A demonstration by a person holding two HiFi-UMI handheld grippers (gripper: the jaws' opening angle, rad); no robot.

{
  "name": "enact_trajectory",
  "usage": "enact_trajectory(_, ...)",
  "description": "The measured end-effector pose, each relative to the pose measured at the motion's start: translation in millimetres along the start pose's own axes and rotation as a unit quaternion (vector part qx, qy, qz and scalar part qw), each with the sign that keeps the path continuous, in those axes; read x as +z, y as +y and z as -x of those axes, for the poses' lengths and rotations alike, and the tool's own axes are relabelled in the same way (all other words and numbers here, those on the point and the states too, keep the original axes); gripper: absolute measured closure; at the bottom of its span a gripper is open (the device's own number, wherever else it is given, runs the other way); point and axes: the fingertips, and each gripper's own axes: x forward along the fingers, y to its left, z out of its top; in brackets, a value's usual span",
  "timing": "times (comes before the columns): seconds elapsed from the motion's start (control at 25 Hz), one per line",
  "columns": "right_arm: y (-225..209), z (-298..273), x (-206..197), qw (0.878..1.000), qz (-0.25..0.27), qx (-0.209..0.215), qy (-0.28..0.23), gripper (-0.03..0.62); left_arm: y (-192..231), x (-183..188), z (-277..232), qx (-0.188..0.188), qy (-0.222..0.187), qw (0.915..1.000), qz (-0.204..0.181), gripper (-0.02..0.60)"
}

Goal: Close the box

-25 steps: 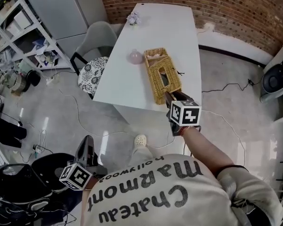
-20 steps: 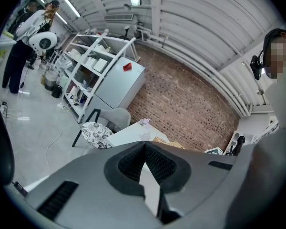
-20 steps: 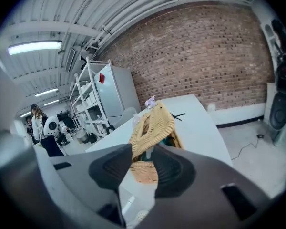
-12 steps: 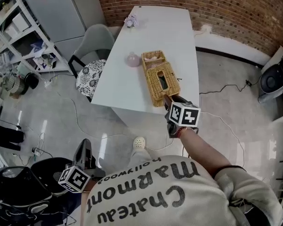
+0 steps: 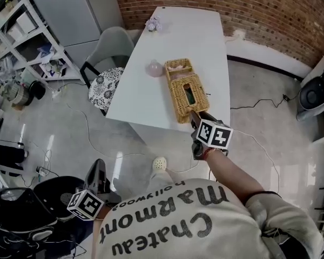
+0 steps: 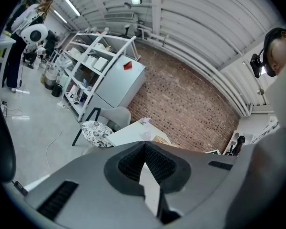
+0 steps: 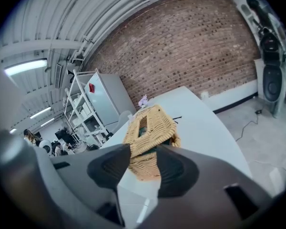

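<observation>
My right gripper [image 7: 144,150] is at the near end of the wicker box [image 5: 187,93] — jaws have just been opening and now stand wide, box end between them, pads not pressing. The box lies on the white table [image 5: 146,96], near its front edge. My left gripper [image 6: 144,147] is low, well off the table — jaws together, nothing between.

The only readable wording stands on the person's white shirt [image 5: 167,220], at the near edge of the head view: "Chateau Marmont" in large dark script, with "hollywood" in smaller letters on its far side, all seen upside down from above. The left cube [image 5: 86,203] and the right cube [image 5: 213,134] each carry black-and-white square markers, block patterns without letters or digits.
</observation>
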Motion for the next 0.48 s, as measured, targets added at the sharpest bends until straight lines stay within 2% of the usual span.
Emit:
enact_trajectory(0.28, 0.5, -0.5, -1.4, 1.000, -0.007, -0.008, -0.002, 0.416, 3.5, 1.0, 1.5, 0.005, 0.002, 1.0000, 0.000, 0.580)
enact_trajectory(0.48, -1.1, -2.7, -2.1, 0.999, -0.043, -0.025, 0.005, 0.414, 4.1, 4.6, -0.2, 0.006, 0.003, 1.0000, 0.000, 0.580)
